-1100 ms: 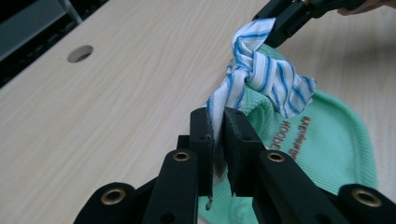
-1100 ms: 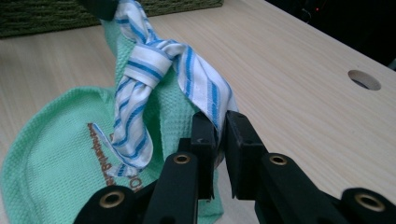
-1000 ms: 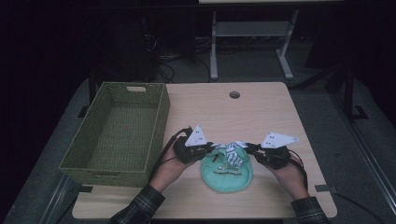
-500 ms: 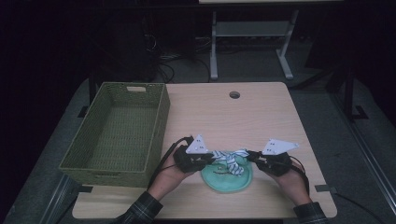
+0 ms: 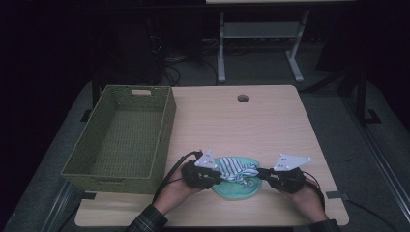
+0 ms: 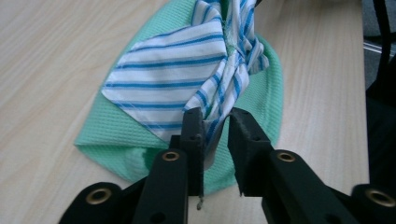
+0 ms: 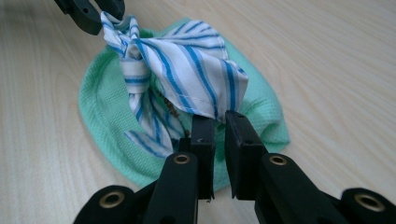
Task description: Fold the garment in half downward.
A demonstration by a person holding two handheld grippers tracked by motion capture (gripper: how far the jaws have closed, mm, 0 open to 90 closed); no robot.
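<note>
1. High view: The striped cloth (image 5: 237, 170) lies bunched on the green cloth (image 5: 235, 189), near the front edge of the table (image 5: 270, 125), between the left gripper (image 5: 216, 178) and the right gripper (image 5: 262, 175). The woven basket (image 5: 121, 137) stands well apart to the left. Both cloths look light, soft and limp; they will likely sag and drag when lifted, so a pinch on a corner or on the twisted part holds best.

2. Left gripper view: The jaws have just been opening. A gathered fold of the striped cloth (image 6: 187, 79) sits between them, against the left jaw, with a gap at the right jaw. The grip appears loosened.

3. Right gripper view: The jaws stand close together, a narrow gap showing. The hem of the striped cloth (image 7: 187, 70) hangs just beyond the tips; a firm pinch cannot be confirmed. The left gripper (image 7: 100, 14) meets the far end of the cloth.
</note>
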